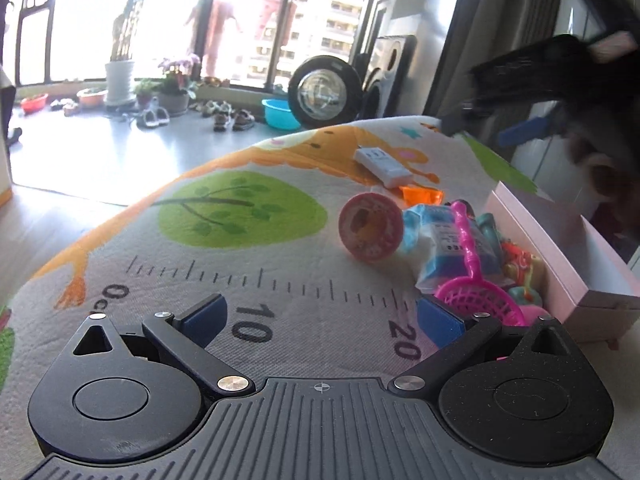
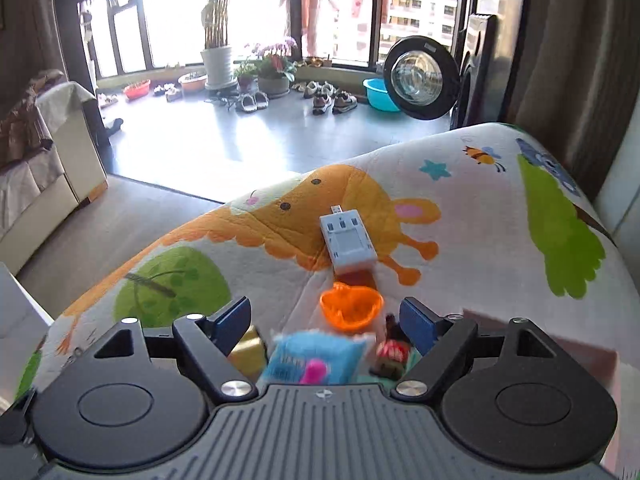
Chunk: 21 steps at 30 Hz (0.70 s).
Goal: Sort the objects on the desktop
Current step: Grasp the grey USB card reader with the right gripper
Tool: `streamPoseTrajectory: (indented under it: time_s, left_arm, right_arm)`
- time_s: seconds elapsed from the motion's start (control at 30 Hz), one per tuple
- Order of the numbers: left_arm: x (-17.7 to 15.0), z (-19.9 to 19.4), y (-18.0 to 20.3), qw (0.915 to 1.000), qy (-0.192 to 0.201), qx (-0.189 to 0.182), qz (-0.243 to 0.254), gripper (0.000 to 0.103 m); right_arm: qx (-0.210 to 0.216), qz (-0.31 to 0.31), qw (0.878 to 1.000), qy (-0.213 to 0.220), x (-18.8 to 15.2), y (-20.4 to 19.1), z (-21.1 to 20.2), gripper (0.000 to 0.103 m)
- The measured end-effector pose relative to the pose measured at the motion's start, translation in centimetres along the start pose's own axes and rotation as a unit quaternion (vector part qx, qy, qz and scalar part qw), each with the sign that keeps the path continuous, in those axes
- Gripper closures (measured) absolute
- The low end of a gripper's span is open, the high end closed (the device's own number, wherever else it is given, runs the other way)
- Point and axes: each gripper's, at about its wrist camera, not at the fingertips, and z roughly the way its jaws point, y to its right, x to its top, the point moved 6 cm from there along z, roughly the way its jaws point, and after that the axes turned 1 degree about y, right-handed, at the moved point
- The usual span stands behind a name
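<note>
A heap of small things lies on the printed mat (image 1: 248,320): a pink tape roll (image 1: 370,226), a blue packet (image 1: 452,240), a pink toy net scoop (image 1: 476,288), an orange mould (image 1: 422,194) and a white power strip (image 1: 382,164). My left gripper (image 1: 320,316) is open over the mat's ruler print, left of the heap, with nothing in it. My right gripper (image 2: 325,320) is open above the heap. The orange mould (image 2: 352,306) and blue packet (image 2: 316,356) lie below, untouched by its fingers. Farther off lies the power strip (image 2: 348,240).
An open pink box (image 1: 560,248) stands right of the heap. A small red toy (image 2: 392,354) lies beside the packet. Above the box a dark sleeve (image 1: 540,76) reaches in, blurred. The mat's far edge drops to the floor, with a washing machine (image 2: 420,80) and shoes beyond.
</note>
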Motion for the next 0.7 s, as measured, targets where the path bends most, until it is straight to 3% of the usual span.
streamPoseTrajectory:
  time_s: [0.17, 0.37, 0.43, 0.57, 0.7]
  left_arm:
    - [-1.0, 0.3, 0.3, 0.9996, -0.005, -0.027, 0.004, 0.0]
    - [-1.1, 0.1, 0.3, 0.9991, 0.001, -0.041, -0.003, 0.0]
    - [-1.1, 0.1, 0.4, 0.9991, 0.0, -0.041, -0.002, 0.0]
    - [-1.0, 0.0, 0.4, 0.9993, 0.004, -0.037, -0.001, 0.0]
    - [-1.1, 0.0, 0.7, 0.9993, 0.006, -0.036, 0.008, 0.0]
  right_arm:
    - [-0.059, -0.036, 0.997, -0.038, 3.8, 0.0, 11.0, 0.018]
    - [-0.044, 0.086, 0.992, -0.087, 4.0, 3.2, 17.4, 0.019]
    - [-0.031, 0.086, 0.99, -0.106, 3.4, 3.0, 18.2, 0.052]
    - [-0.008, 0.052, 0.995, -0.079, 3.4, 1.6, 14.5, 0.056]
    - [0.07, 0.051, 0.996, -0.03, 3.1, 0.6, 5.1, 0.056]
